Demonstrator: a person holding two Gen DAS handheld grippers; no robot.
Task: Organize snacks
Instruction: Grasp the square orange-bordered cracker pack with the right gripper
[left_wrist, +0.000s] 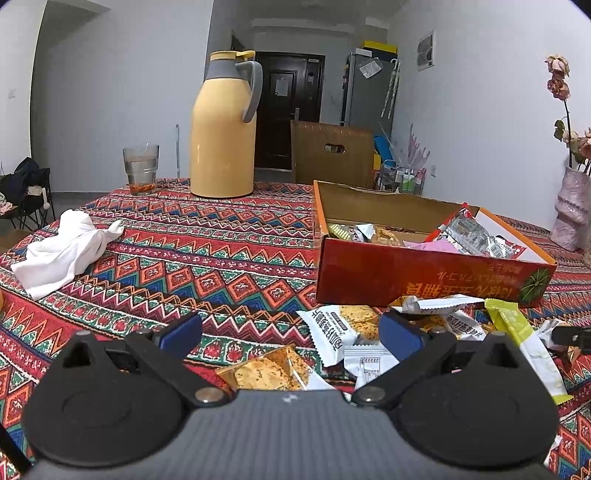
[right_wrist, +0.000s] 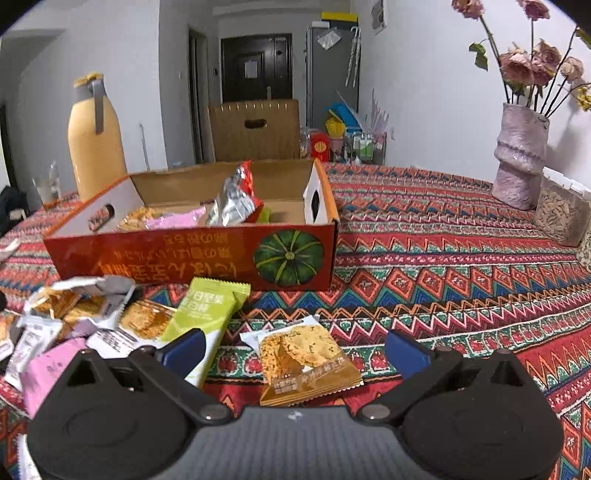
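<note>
Left wrist view: left gripper (left_wrist: 291, 334) is held spread, nothing pinched; a cracker packet (left_wrist: 267, 371) is seen between its fingers at 6 o'clock, the red box (left_wrist: 424, 275) with snacks at 2 o'clock. Right wrist view: right gripper (right_wrist: 295, 347) is spread over an orange cracker packet (right_wrist: 306, 363); a green packet (right_wrist: 205, 317) is seen at 10 o'clock, the box (right_wrist: 192, 258) at 11.

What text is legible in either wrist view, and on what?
"日坚果" (partly legible): lime-green snack packet.
Upside-down yellow print on the red cardboard box: too blurred to read.
White cracker packet and brown cracker packet: print too blurred.
Paper notice on the dark door: too small.
</note>
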